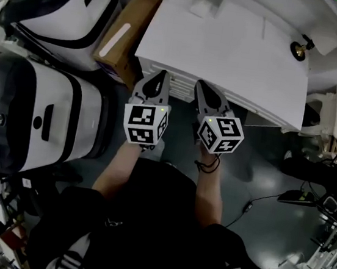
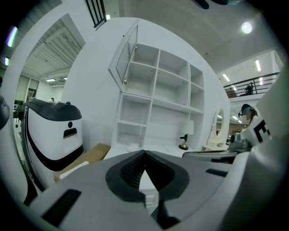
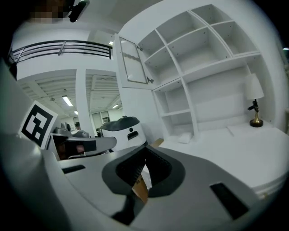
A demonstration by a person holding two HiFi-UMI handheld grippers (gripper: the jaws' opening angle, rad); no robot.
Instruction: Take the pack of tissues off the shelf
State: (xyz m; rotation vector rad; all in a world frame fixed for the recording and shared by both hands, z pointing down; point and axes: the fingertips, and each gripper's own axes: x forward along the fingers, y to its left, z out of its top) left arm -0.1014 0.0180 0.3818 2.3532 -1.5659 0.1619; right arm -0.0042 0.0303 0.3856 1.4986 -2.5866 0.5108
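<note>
Head view, left claw (image 1: 161, 74) closed, right claw (image 1: 201, 84) closed, one tissue pack (image 3: 185, 137)

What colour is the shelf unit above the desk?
The shelf unit is white; the right gripper view shows it best.

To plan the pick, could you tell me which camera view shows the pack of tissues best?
The right gripper view: the pack of tissues lies clear at the foot of the shelf unit. The left gripper view shows only a faint white shape; the head view shows it small, from above.
</note>
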